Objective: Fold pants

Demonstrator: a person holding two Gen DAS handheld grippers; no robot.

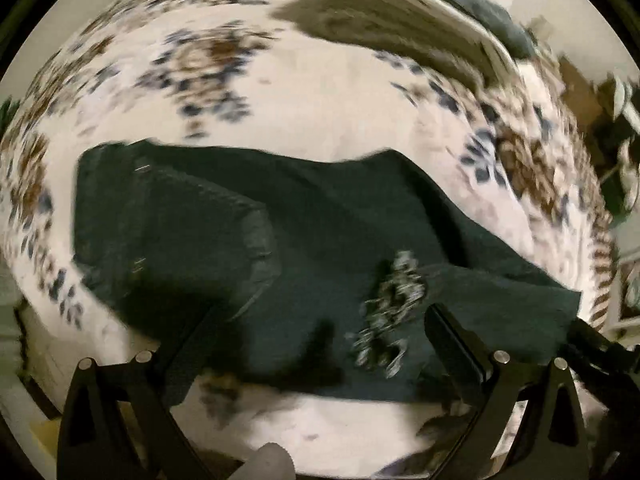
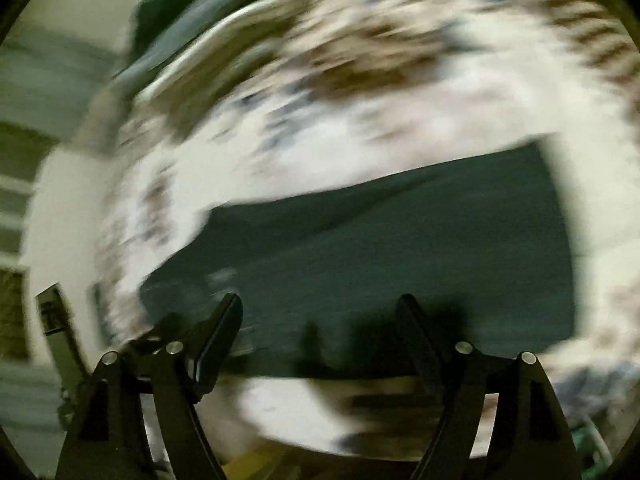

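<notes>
Dark green pants (image 1: 280, 232) lie spread on a white bedspread (image 1: 320, 92) with a brown and blue flower print. A pale embroidered patch (image 1: 388, 312) shows on the cloth. My left gripper (image 1: 320, 328) is open above the near edge of the pants, holding nothing. In the right wrist view, which is blurred, the same pants (image 2: 400, 248) lie across the middle. My right gripper (image 2: 320, 312) is open above their near edge, empty. The other gripper (image 1: 600, 348) shows at the right edge of the left wrist view.
A dark cushion or folded cloth (image 1: 492, 12) lies at the far end of the bed. The bed's edge and floor (image 2: 36, 208) show at the left of the right wrist view. Furniture (image 1: 592, 100) stands beyond the bed on the right.
</notes>
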